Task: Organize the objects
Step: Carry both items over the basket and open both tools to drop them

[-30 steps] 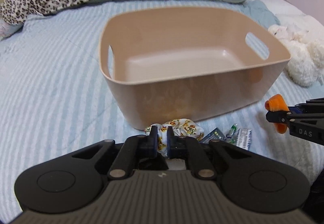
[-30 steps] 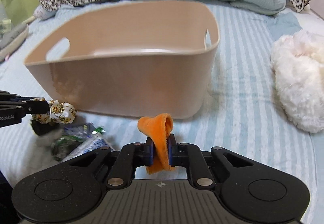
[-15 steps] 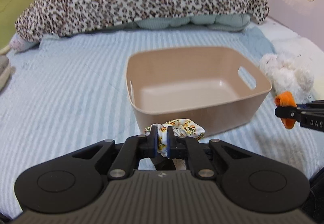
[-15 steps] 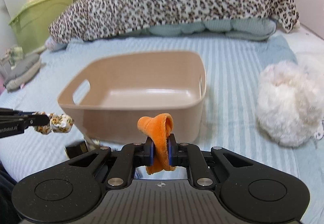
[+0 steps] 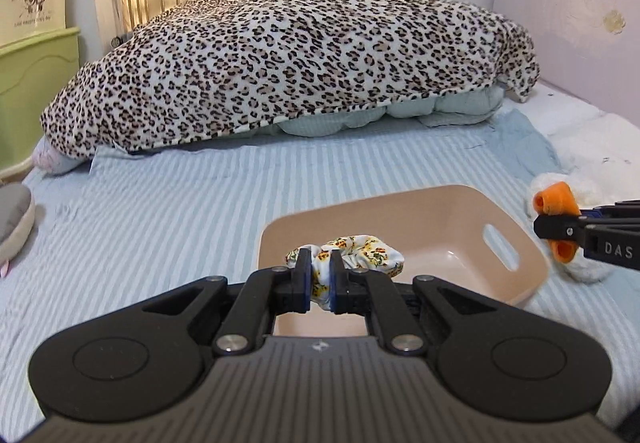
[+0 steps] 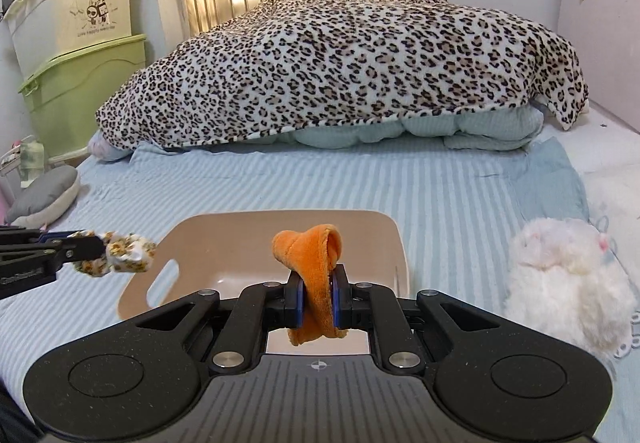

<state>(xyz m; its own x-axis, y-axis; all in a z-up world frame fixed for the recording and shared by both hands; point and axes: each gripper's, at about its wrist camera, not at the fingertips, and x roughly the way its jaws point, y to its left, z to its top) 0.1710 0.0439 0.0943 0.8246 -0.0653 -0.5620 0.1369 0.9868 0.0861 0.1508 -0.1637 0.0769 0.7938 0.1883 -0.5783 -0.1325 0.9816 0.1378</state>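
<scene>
At lower centre, a floral scrunchie [image 5: 352, 255] is clamped in the left gripper [image 5: 319, 285] and an orange scrunchie [image 6: 312, 267] in the right gripper [image 6: 316, 301], above the beige basket [image 5: 532, 263]. A white plush toy [image 6: 568, 279] is seen at right, a leopard-print blanket [image 6: 340, 71] beyond.

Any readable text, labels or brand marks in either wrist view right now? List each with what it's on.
"DAS": white letters on the side of the right gripper, cut off by the frame edge.
Embossed lettering on the side of the left gripper: too blurred to read.
Cartoon print with a line of small text on the cream storage bin: too small to read.
Nothing on the basket, floral scrunchie or orange scrunchie.
</scene>
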